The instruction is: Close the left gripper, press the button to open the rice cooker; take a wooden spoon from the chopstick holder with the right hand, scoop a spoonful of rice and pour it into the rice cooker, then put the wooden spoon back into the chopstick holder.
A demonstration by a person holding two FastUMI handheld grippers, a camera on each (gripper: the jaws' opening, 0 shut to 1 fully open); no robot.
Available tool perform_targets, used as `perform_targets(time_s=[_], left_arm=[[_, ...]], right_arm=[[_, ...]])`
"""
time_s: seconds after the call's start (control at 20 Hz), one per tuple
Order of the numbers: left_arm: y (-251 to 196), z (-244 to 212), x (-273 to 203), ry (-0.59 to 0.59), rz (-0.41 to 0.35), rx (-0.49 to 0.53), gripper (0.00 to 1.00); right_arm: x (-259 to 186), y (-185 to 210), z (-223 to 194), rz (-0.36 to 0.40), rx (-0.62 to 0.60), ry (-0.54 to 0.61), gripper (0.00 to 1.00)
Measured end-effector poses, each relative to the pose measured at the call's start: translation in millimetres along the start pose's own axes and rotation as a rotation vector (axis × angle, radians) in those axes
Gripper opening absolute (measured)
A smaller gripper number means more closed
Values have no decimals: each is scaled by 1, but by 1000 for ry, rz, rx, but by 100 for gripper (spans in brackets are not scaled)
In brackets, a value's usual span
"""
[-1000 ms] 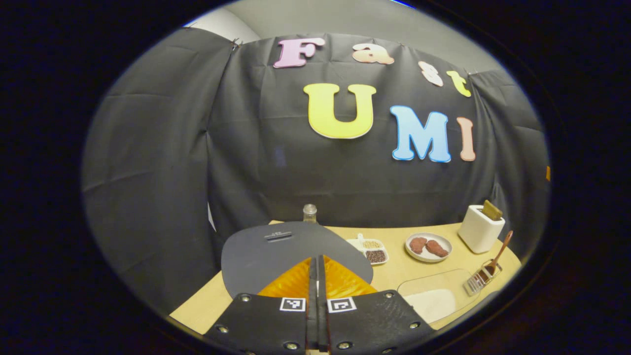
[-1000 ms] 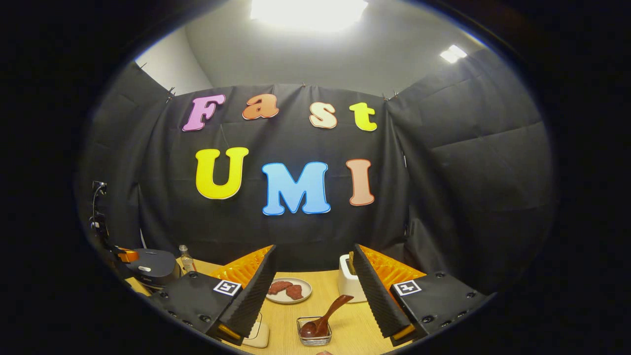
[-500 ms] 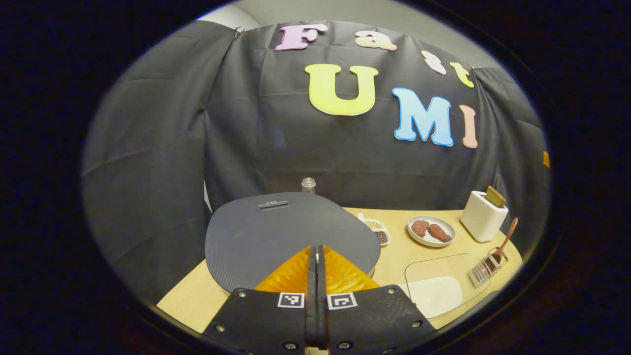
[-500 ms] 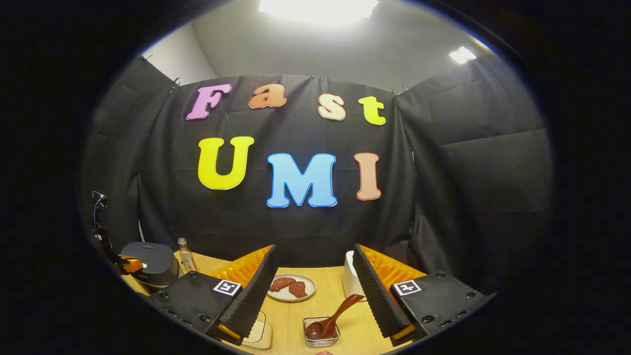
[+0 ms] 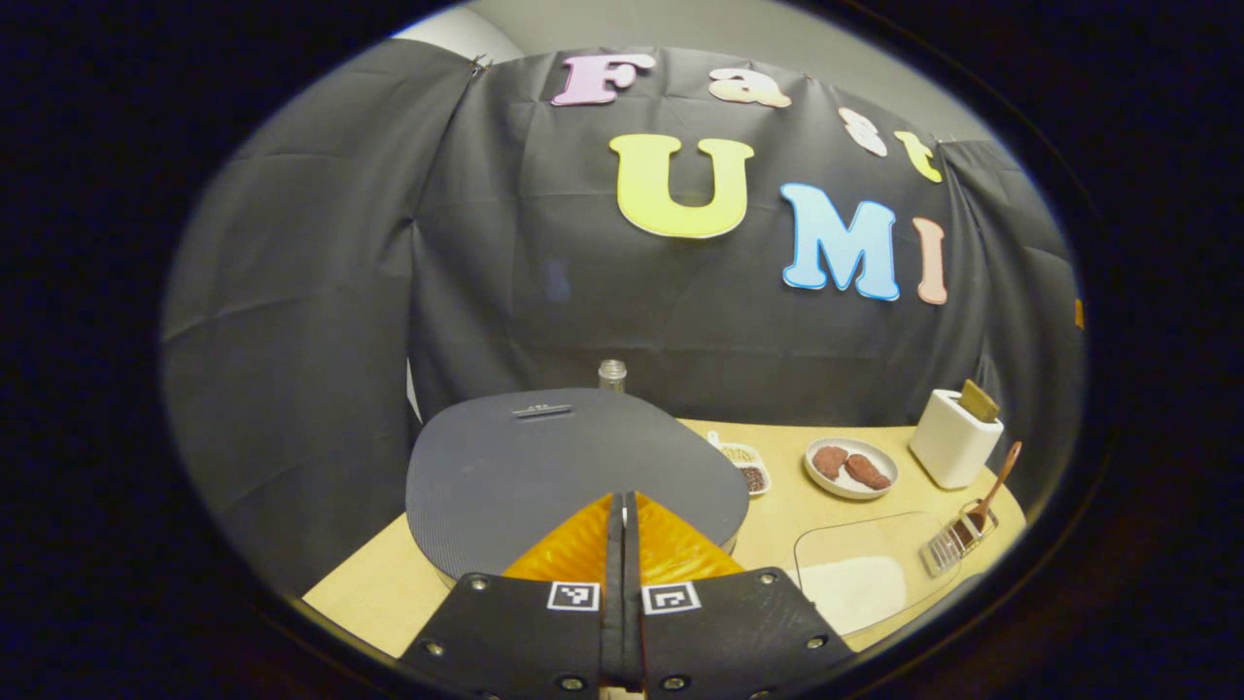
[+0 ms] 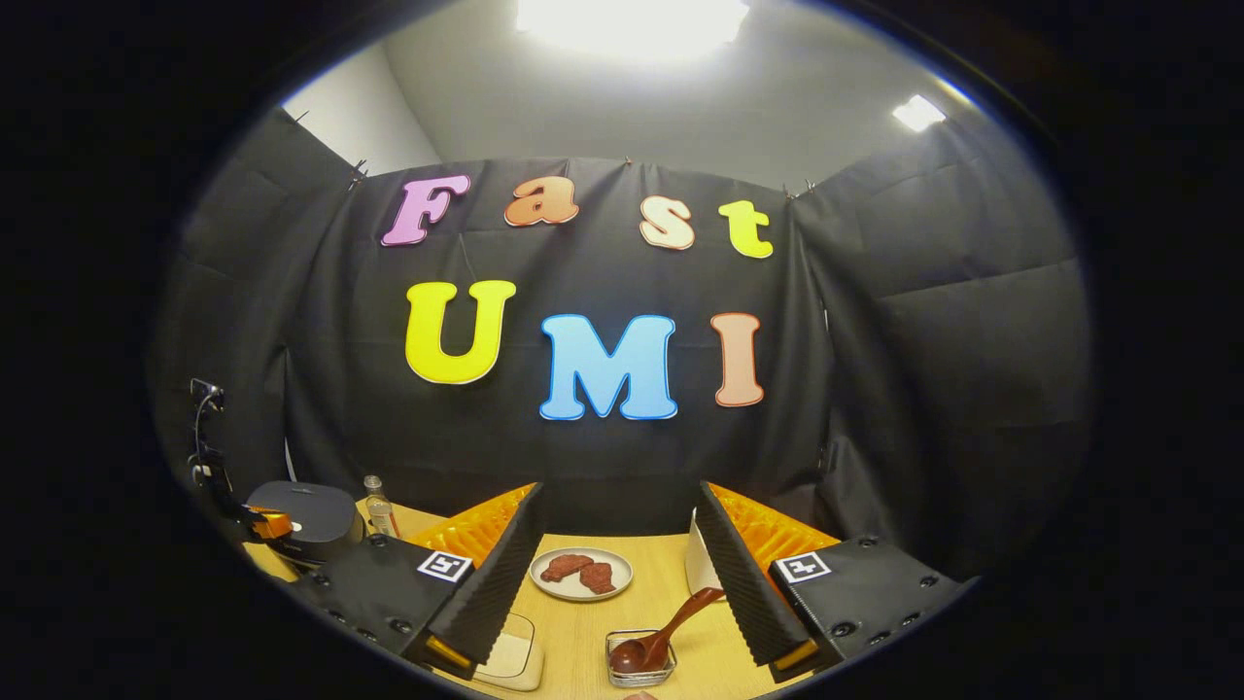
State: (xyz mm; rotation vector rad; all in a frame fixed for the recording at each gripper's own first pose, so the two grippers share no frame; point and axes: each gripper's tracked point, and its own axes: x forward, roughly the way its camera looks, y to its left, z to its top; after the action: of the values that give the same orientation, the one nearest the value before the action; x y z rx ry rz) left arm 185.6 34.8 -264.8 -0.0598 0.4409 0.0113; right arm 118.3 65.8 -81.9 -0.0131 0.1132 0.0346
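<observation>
The rice cooker (image 5: pixel 544 476) has a dark grey lid that is down; it sits just ahead of my left gripper (image 5: pixel 622 501), which is shut with nothing between its fingers. In the right gripper view the left gripper (image 6: pixel 264 526) is at the front of the rice cooker (image 6: pixel 303 515), by its pale button. The wooden spoon (image 6: pixel 669 634) leans in a wire chopstick holder (image 6: pixel 639 669), below and between the fingers of my open right gripper (image 6: pixel 619 491). A clear container of rice (image 5: pixel 855 576) lies right of the cooker, with the spoon (image 5: pixel 993 483) and holder (image 5: pixel 948 551) beyond it.
On the wooden table (image 5: pixel 389 583) stand a glass bottle (image 5: pixel 611 373) behind the cooker, a small dish of beans (image 5: pixel 743 470), a plate of meat pieces (image 5: pixel 851 469) and a white toaster (image 5: pixel 952 439). Black cloth walls close in the back and sides.
The cooker lid has grown larger in the left gripper view, so the left gripper has closed in on it. The lid stays down. The right gripper has drifted slightly.
</observation>
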Motion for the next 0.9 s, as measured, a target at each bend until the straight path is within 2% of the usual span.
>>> perform_targets(time_s=[0.2, 0.5, 0.65, 0.9], left_arm=[[3, 39, -5, -86, 15, 32, 2], [7, 89, -10, -171, 86, 53, 0], [11, 132, -30, -268, 117, 65, 1], [-1, 175, -74, -355, 96, 55, 0]], right_arm=[[-9, -15, 5, -13, 19, -9, 98], [-19, -35, 9, -26, 48, -20, 98], [-22, -43, 9, -27, 54, -22, 98], [-22, -52, -3, -22, 51, -9, 98]])
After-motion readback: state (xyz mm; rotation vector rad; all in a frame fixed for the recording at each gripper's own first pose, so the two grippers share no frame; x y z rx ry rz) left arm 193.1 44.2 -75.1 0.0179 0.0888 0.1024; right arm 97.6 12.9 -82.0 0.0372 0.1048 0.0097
